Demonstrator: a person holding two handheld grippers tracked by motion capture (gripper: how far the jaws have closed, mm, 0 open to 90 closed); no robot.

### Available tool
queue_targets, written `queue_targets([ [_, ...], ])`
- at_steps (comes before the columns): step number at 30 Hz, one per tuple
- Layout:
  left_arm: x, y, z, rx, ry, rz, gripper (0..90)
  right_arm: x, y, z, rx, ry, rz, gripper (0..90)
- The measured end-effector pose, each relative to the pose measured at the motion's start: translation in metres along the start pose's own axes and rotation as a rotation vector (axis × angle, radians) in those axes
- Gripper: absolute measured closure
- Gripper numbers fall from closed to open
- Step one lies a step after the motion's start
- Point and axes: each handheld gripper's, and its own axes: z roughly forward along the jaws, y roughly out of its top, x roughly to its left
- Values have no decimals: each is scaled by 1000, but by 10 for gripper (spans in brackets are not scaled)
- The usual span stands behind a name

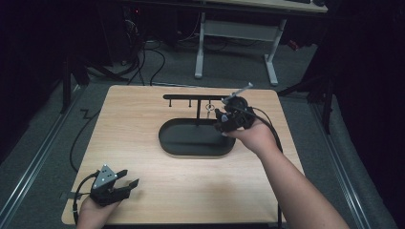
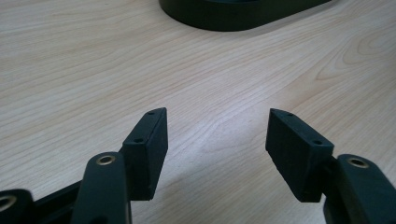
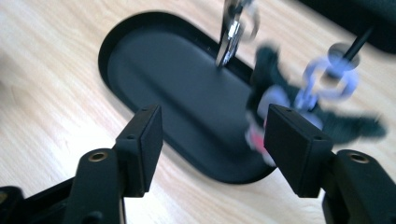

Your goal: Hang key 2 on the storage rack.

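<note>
Black oval tray with upright rack, mid-counter: a T-shaped stand rises from its far rim, with short pegs under the crossbar.

Item 1. Metal key ring, hanging from a peg of the stand, just beside the right hand-held gripper. In the right gripper view it appears as a bright steel loop above the tray floor, blurred by motion. A second linked ring with a dark fob shows to its right, too blurred to identify further.

Handling estimate: light, stiff, thin and smooth, so likely to slip or swing when nudged. It hangs freely; best taken across the flat of the loop, low down, then lifted up and off the peg.

Item 2. Right hand-held gripper, raised over the tray's far right rim; jaws apart, nothing between them.

Item 3. Left hand-held gripper, resting near the counter's near left corner, well apart from the tray; jaws apart and empty over bare wood.

Item 4. Light wood-grain counter, carrying the tray.

Status estimate: approach to the ring in progress, no grasp made yet.
</note>
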Motion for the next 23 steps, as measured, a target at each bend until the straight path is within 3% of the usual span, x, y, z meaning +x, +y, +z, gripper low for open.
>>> queue_targets([
  [4, -3, 0, -1, -5, -4, -6, 386, 7, -43, 12, -63, 14, 9, 351],
  [10, -8, 0, 1, -7, -12, -7, 378, 23, -112, 33, -198, -29, -33, 338],
  [13, -11, 0, 3, 1, -17, 6, 374, 29, -149, 46, -276, -28, 12, 321],
  [18, -15, 2, 6, -4, -23, 3, 366, 36, -199, 63, -359, -56, 51, 297],
  [23, -20, 4, 7, -24, -3, 8, 336, 38, -212, 61, -373, -61, 20, 235],
])
